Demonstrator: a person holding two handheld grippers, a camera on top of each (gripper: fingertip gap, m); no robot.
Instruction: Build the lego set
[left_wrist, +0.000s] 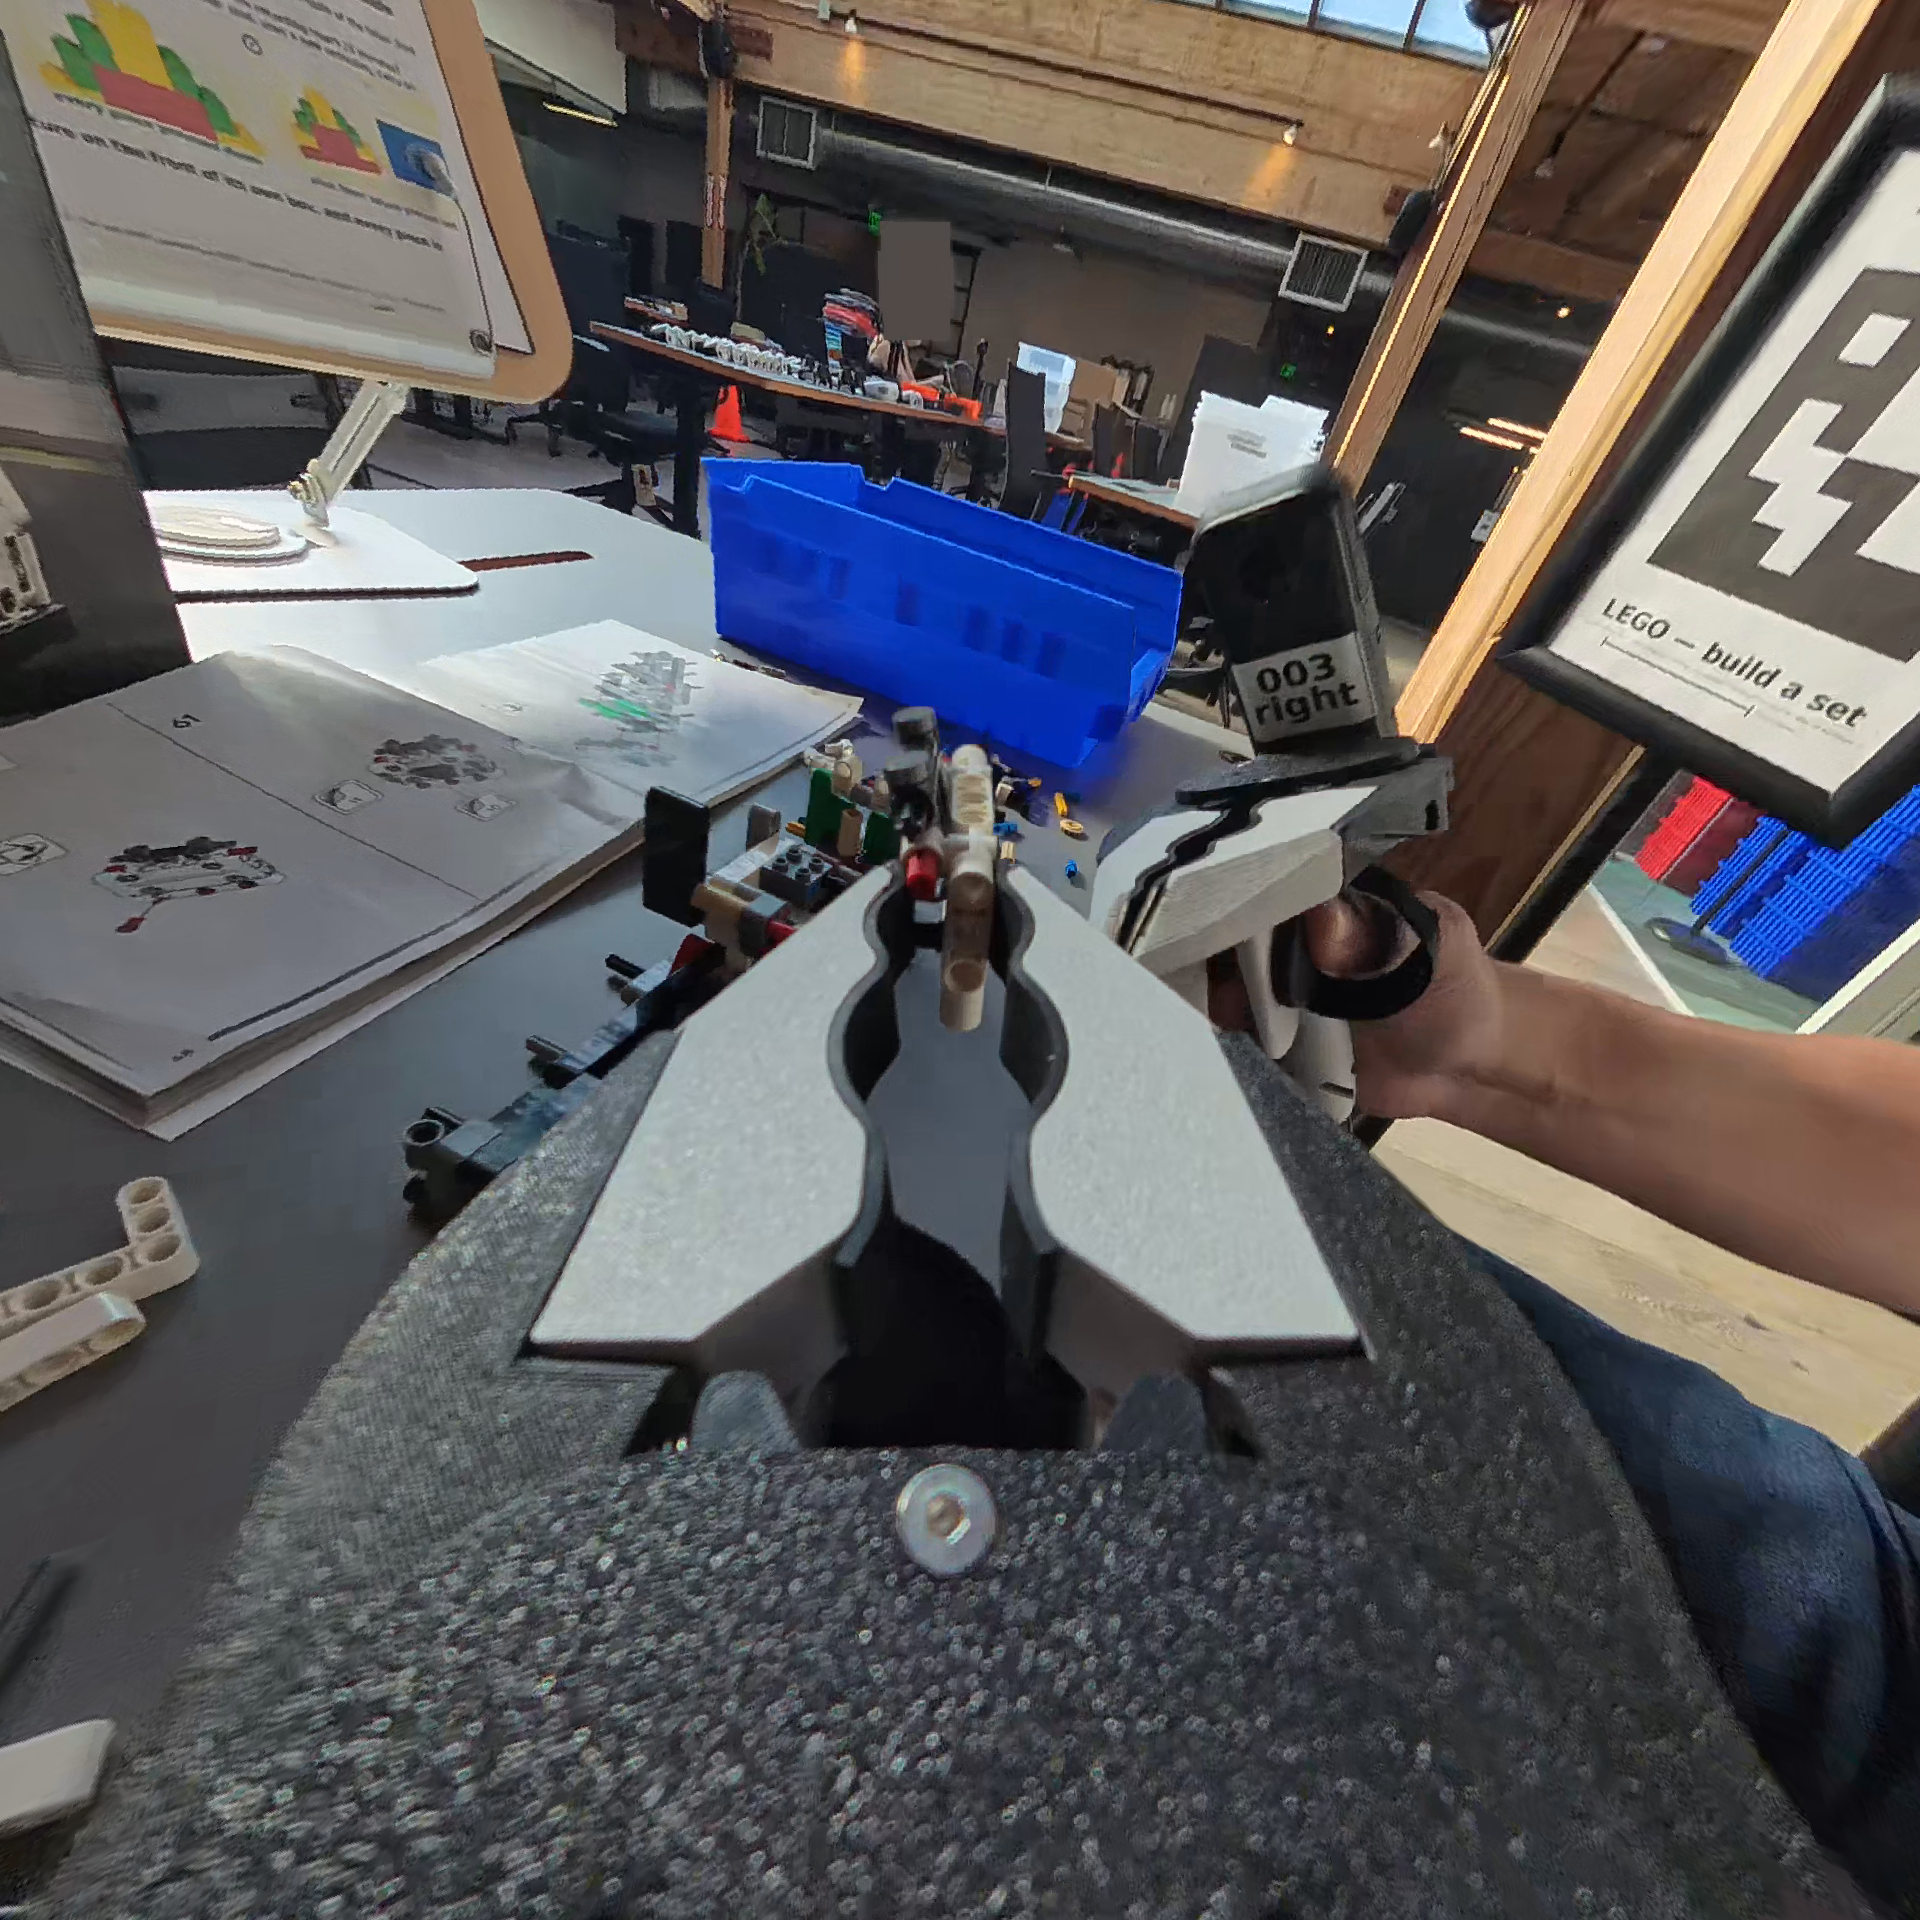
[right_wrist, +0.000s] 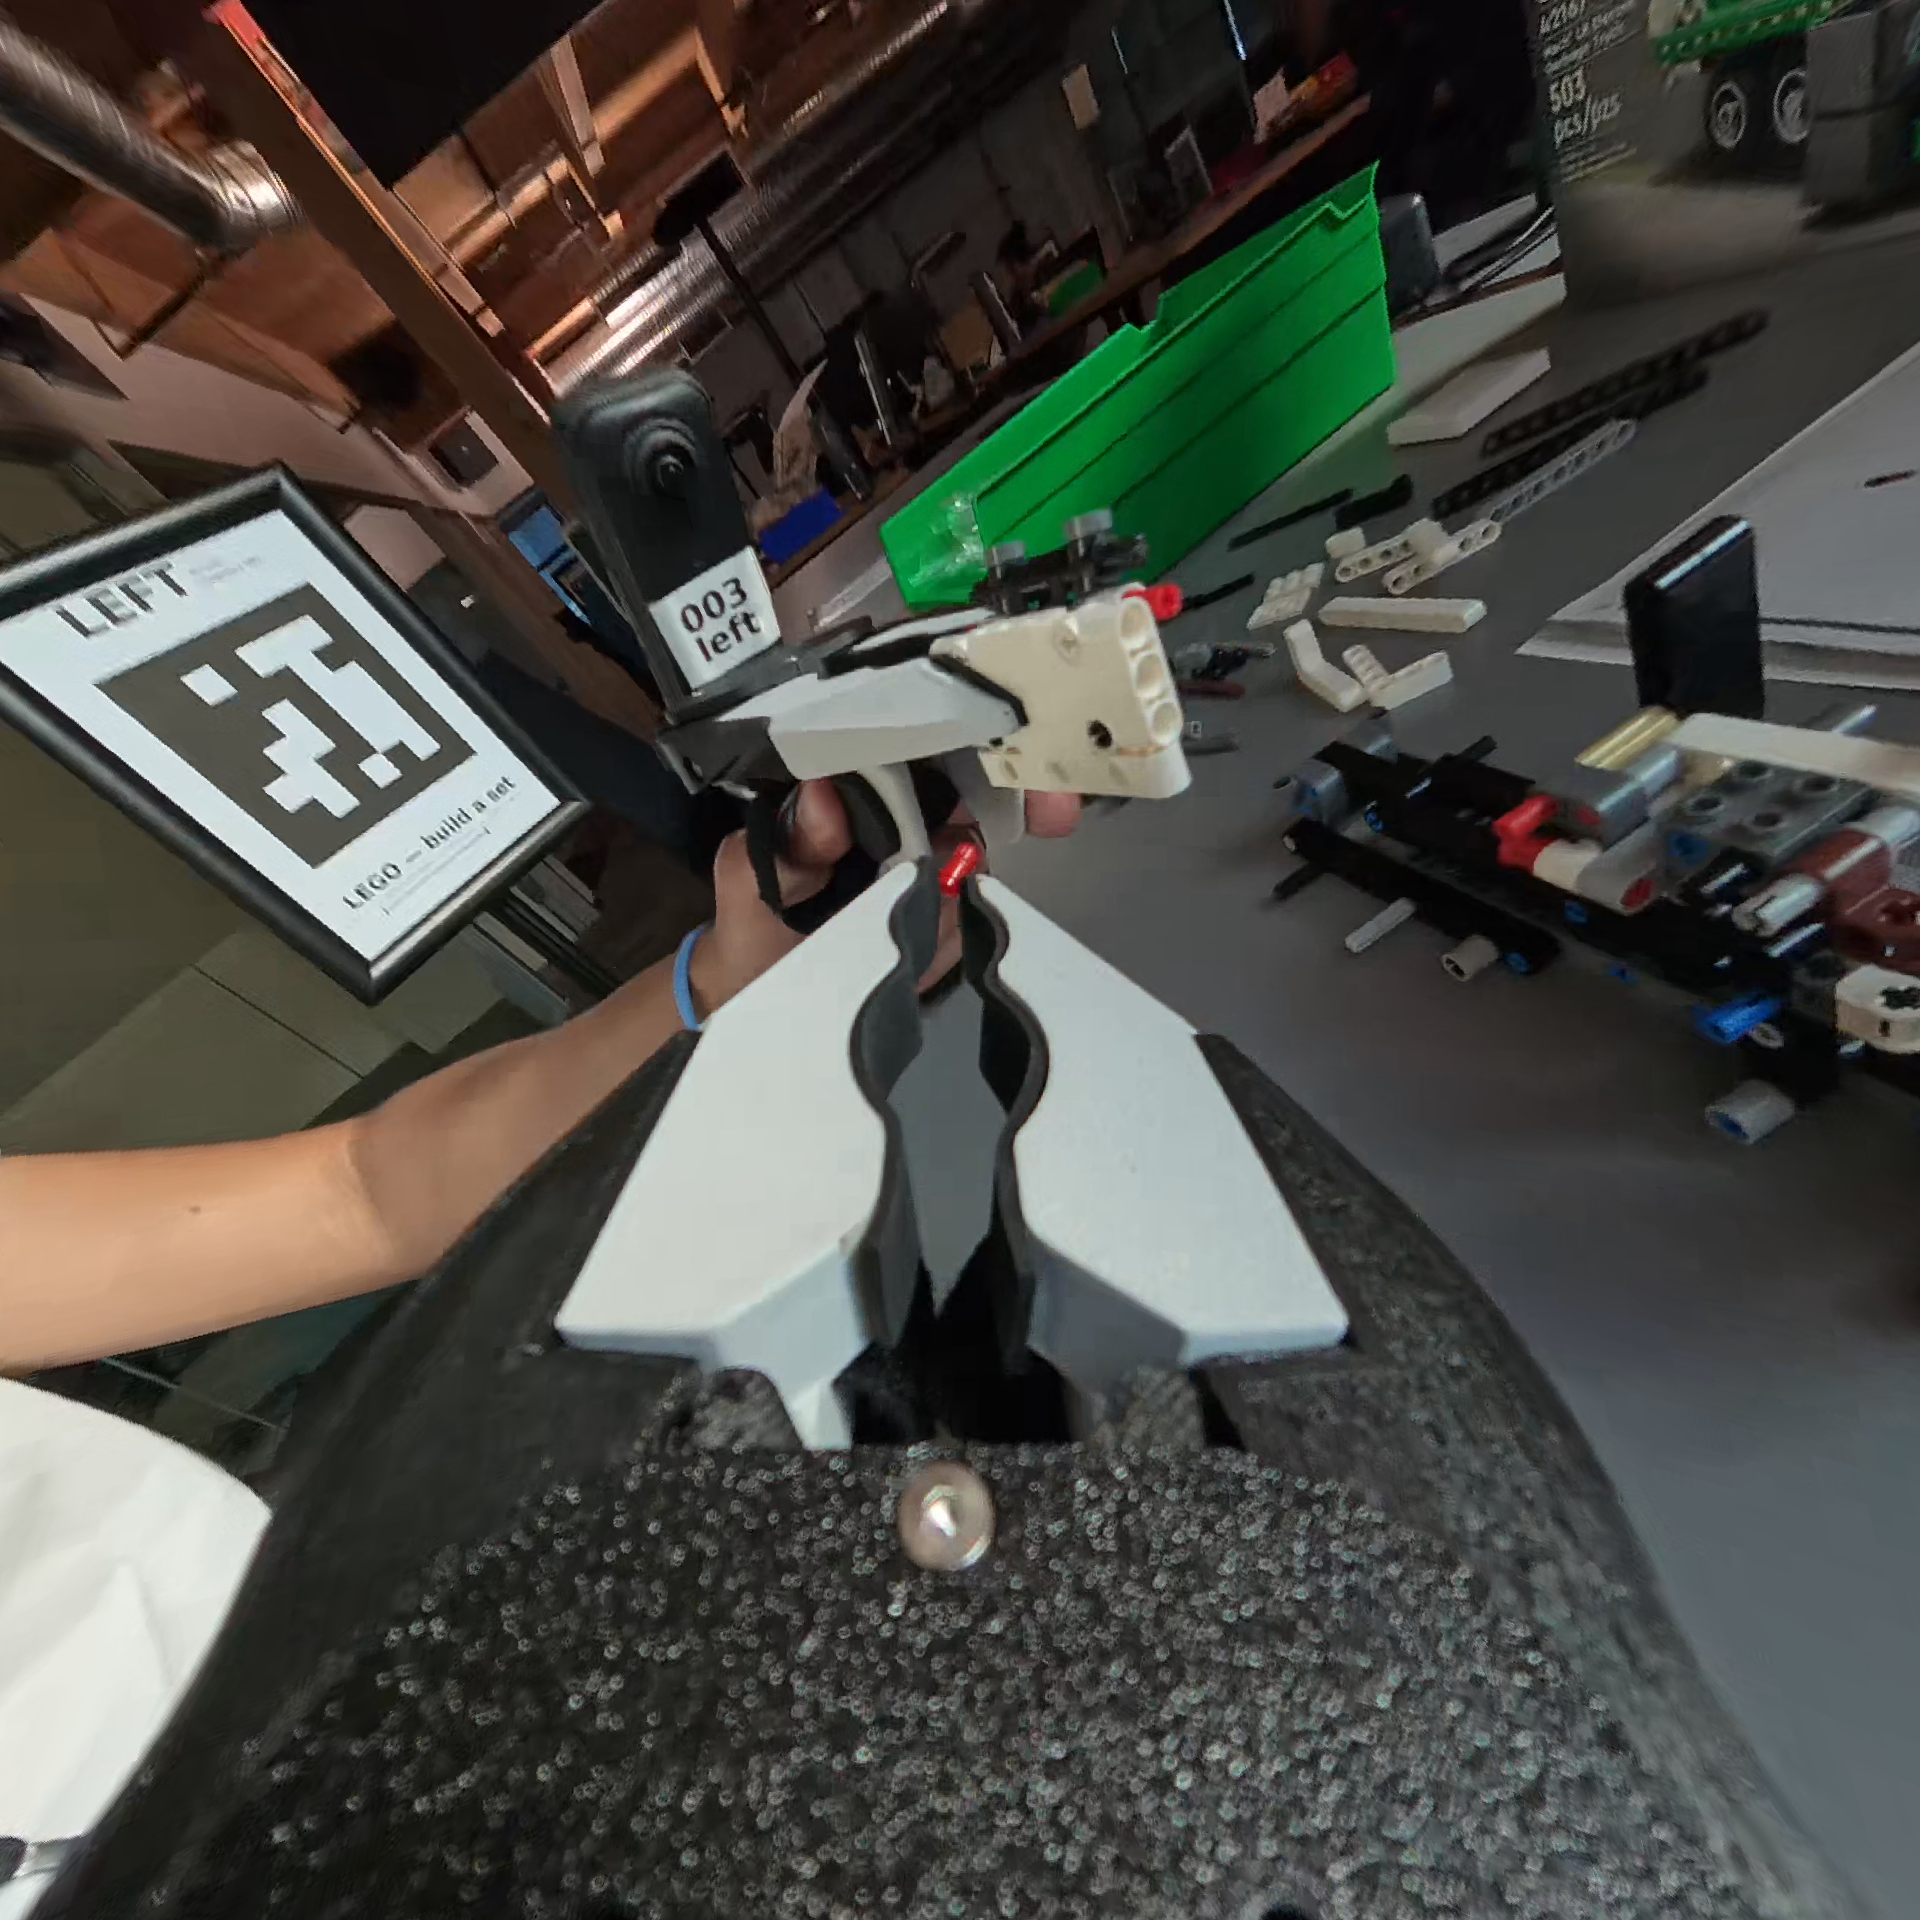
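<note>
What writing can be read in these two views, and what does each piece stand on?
I do not quote writing; these things bear it:
Framed black-and-white marker sign, left wrist view: caption, legible.
White label on the black camera: legible.
Open instruction booklet: small numbers.
Sheet on the stand: blurred.
Second framed marker sign, right wrist view: legible.
White label on that view's black camera: legible.
Dark box: blurred print.

Daylight comes in from high windows (left_wrist: 1382, 21) at the back, with warm ceiling lamps (left_wrist: 1288, 133) adding spots. The dark desk (right_wrist: 1455, 1195) shows a soft sheen. Both wide-angle views bend strongly at the edges; the booklet (left_wrist: 312, 831) and far background are smeared with blur
</note>
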